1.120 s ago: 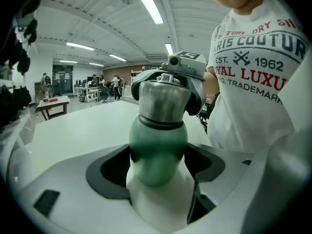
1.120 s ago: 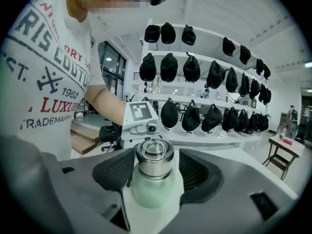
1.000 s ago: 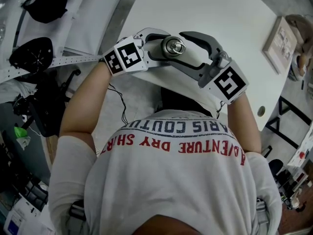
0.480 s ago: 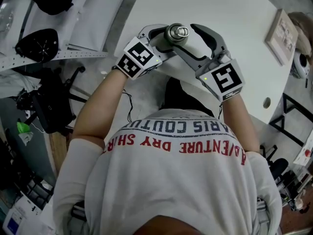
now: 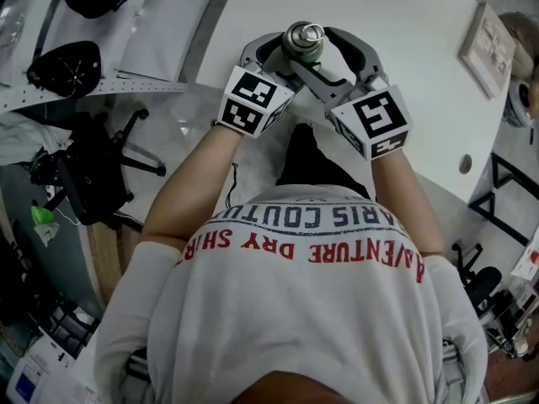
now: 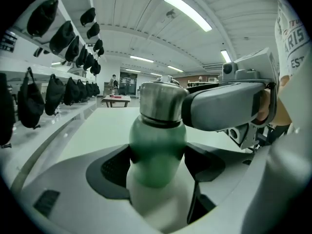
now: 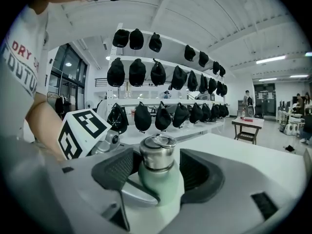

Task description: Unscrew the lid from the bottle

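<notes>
A pale green bottle (image 6: 157, 145) with a steel lid (image 6: 161, 101) is held in the air over the white table. My left gripper (image 6: 157, 162) is shut on the bottle's body, and its dark pads (image 6: 117, 165) press on both sides. My right gripper (image 7: 158, 167) comes in from the other side, with the lid (image 7: 158, 155) standing between its wide jaws. A thin gap shows beside the lid, so these jaws are open. In the head view the lid (image 5: 303, 40) shows from above between both pairs of jaws.
The white table (image 5: 404, 15) stretches ahead, with a framed picture (image 5: 486, 61) at its right. Black caps (image 7: 146, 72) hang on shelves at the left, and a desk chair (image 5: 93, 175) stands below them. A small table (image 7: 248, 126) stands far off.
In the head view both grippers and the bottle have shifted up the picture. Both marker cubes have turned and now sit closer together. The left grip on the bottle is unchanged.
</notes>
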The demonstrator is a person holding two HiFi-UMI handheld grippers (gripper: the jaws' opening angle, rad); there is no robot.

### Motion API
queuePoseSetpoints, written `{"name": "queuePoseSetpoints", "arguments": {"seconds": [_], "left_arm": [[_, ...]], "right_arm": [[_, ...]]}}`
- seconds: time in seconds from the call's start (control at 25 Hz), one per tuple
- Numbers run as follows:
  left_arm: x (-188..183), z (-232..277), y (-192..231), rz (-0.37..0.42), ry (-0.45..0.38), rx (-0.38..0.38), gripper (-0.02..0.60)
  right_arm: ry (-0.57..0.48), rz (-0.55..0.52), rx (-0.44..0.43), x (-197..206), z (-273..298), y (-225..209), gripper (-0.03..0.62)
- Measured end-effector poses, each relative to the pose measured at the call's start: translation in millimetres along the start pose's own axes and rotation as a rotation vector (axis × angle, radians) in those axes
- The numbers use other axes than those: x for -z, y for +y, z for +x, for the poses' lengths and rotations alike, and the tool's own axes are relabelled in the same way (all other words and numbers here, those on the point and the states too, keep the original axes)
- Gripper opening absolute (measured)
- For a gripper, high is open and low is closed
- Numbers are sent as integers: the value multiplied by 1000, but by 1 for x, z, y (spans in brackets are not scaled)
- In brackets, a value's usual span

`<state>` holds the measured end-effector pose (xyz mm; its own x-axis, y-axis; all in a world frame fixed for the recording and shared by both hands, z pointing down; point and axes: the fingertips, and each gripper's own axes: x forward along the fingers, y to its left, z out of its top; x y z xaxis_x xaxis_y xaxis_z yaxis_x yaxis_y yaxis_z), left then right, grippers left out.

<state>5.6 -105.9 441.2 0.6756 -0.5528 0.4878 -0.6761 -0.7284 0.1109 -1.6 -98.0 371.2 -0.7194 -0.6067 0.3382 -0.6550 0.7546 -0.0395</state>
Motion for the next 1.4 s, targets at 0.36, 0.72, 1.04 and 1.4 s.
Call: {"name": "queuePoseSetpoints", "arguments": {"seconds": [0.36,0.72,1.04,1.4], "left_arm": [[0,0,0,-31,-9,-52,362],[1,0,0,-20,-20,-31,362],[0,-1,-2,24,-8,39,362],[0,-1,1,110,8,172,361]], "right_arm": [[-6,-20,28,-2,6,-1,245],[1,-67,-37,-1,6,0,230],[29,-121,-126,-1,4,0,230],[38,-143,-233,-6,10,1,230]]}}
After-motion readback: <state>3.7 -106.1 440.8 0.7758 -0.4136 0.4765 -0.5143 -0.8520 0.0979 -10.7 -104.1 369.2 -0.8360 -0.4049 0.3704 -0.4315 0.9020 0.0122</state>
